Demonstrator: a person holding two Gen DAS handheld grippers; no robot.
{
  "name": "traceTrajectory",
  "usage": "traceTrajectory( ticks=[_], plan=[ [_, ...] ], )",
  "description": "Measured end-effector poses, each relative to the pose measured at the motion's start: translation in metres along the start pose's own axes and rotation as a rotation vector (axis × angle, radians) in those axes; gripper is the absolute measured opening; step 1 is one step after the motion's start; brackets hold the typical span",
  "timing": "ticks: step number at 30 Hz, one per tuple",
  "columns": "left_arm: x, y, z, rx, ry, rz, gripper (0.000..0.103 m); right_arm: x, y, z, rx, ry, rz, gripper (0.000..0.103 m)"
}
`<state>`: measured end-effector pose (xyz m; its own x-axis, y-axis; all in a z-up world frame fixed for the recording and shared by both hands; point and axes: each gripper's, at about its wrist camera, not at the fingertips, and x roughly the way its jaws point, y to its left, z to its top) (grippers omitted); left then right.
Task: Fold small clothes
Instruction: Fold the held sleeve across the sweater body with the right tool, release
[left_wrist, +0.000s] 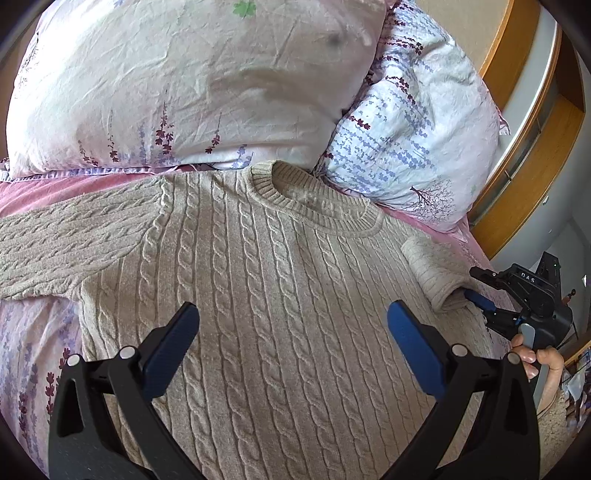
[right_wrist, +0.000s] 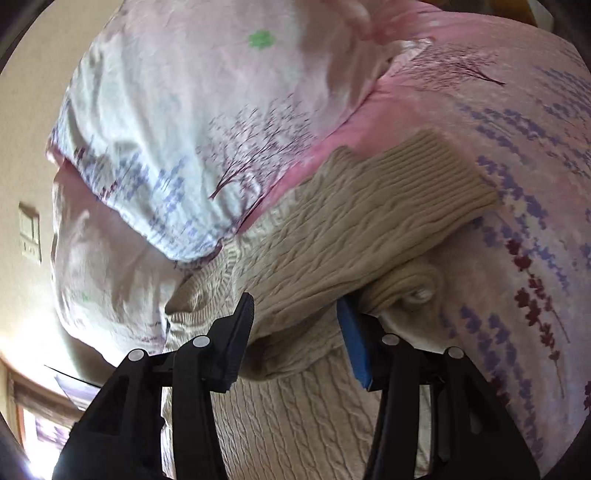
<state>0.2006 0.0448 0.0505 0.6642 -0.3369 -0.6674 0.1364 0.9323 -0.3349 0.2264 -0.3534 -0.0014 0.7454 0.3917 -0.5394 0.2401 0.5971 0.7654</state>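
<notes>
A beige cable-knit sweater (left_wrist: 277, 277) lies flat on the bed, neck toward the pillows, its left sleeve (left_wrist: 55, 243) stretched out to the side. My left gripper (left_wrist: 291, 314) hovers open over the sweater's chest with nothing between its fingers. The right sleeve (left_wrist: 432, 273) is bent back on itself at the sweater's right edge. My right gripper (left_wrist: 474, 286) is at that bend. In the right wrist view its jaws (right_wrist: 295, 328) stand apart with the sleeve's fold (right_wrist: 314, 288) lying between them, and the ribbed cuff (right_wrist: 443, 177) rests on the sheet beyond.
Two floral pillows (left_wrist: 166, 92) (left_wrist: 413, 129) lie just behind the collar. The pink floral sheet (right_wrist: 517, 184) covers the bed around the sweater. A wooden bed frame (left_wrist: 517, 147) runs along the right. A person's hand (left_wrist: 532, 358) holds the right gripper.
</notes>
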Motion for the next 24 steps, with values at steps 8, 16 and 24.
traceTrajectory(
  ticks=[8, 16, 24],
  plan=[
    [-0.003, 0.011, 0.003, -0.023, -0.002, -0.011, 0.101, -0.012, -0.021, 0.017, 0.081, -0.123, -0.091, 0.022],
    [-0.008, 0.033, 0.009, -0.100, -0.025, -0.077, 0.101, -0.006, 0.056, 0.002, -0.190, -0.150, -0.012, 0.009],
    [-0.006, 0.052, 0.011, -0.245, -0.016, -0.206, 0.094, 0.079, 0.157, -0.091, -0.493, 0.165, 0.149, 0.009]
  ],
)
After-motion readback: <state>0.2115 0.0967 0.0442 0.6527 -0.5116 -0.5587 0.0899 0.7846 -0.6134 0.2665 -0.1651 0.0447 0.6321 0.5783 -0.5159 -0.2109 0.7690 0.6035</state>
